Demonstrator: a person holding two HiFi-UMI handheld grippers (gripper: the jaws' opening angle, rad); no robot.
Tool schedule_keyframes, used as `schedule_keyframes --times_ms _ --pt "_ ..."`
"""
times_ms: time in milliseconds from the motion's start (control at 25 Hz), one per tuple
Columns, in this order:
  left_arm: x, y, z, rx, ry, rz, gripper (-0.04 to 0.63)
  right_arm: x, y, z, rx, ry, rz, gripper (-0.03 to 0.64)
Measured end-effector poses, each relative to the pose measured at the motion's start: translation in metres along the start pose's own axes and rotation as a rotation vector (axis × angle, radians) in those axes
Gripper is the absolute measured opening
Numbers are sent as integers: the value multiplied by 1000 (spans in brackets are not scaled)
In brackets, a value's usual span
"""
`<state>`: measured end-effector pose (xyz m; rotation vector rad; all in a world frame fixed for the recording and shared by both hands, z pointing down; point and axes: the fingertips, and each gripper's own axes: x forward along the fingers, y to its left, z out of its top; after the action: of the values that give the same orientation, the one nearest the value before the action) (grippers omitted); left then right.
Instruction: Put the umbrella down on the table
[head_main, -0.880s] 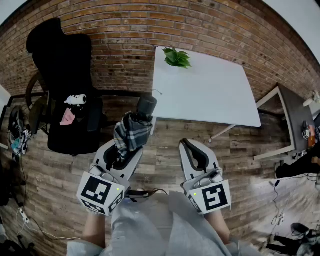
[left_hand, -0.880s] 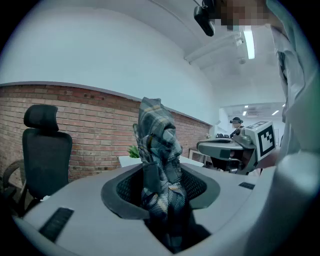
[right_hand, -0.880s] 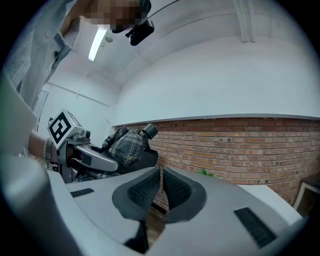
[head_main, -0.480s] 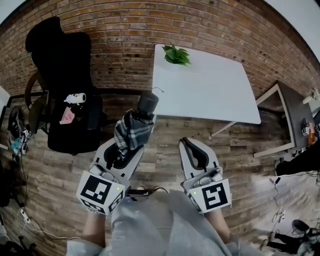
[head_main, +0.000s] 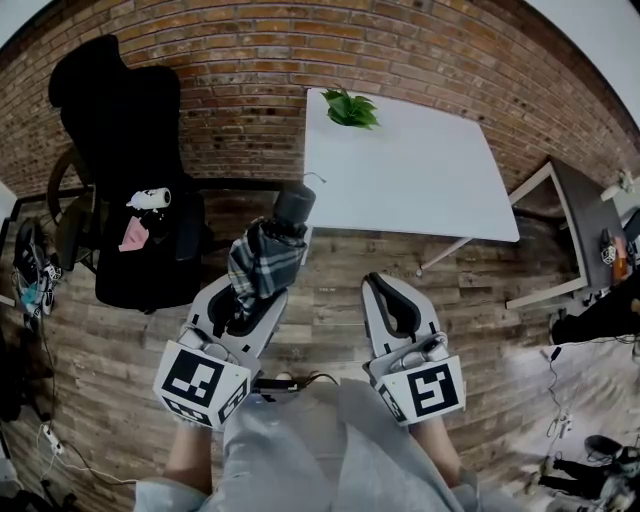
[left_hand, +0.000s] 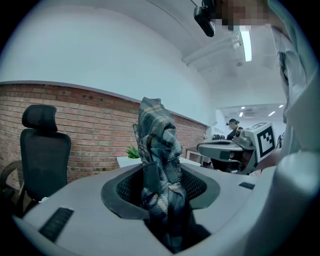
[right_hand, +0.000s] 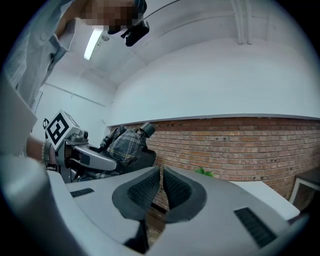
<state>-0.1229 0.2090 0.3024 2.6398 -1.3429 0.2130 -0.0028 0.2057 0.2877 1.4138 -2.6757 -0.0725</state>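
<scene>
**Folded umbrella held in the left jaws, short of the white worktop**

The left gripper (head_main: 243, 305) holds a folded plaid umbrella (head_main: 262, 262). Its jaws stand fairly wide and press on the bunched fabric from both sides, as the left gripper view shows. The umbrella juts forward and upward from the jaws. Its dark cylindrical end (head_main: 294, 204), probably the handle, points toward the near left corner of the white worktop (head_main: 410, 185). The umbrella is in the air over the wooden floor (head_main: 330, 290) and does not touch the worktop. The right gripper (head_main: 392, 305) sits beside it with nothing in it, its jaws nearly together with only a thin slit between the pads.

A small potted plant (head_main: 350, 108) stands at the worktop's far edge and the rest of the surface is bare. A black office chair (head_main: 120, 130) stands to the left against the brick wall (head_main: 250, 90).

The umbrella is probably light. The canopy is soft and gives under the pads, so a grip on the cloth may slip or let the shaft swivel. The firmer holds are likely the shaft beneath the folds and the rigid end. The umbrella is long and roughly round, so it may roll once released. Laying it flat, well inside the edge, looks safest.
</scene>
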Motion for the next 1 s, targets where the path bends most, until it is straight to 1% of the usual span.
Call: schedule_keyframes --times_ms 600,760,1000 --pt "-37 16 -6 31 -5 -45 207 1 47 5 -15 0 -51 51" --pt "-40 18 -9 39 1 -61 207 0 53 5 -11 4 -72 51" --pt "-41 20 -11 28 -1 -63 207 -1 54 3 -13 12 -76 51"
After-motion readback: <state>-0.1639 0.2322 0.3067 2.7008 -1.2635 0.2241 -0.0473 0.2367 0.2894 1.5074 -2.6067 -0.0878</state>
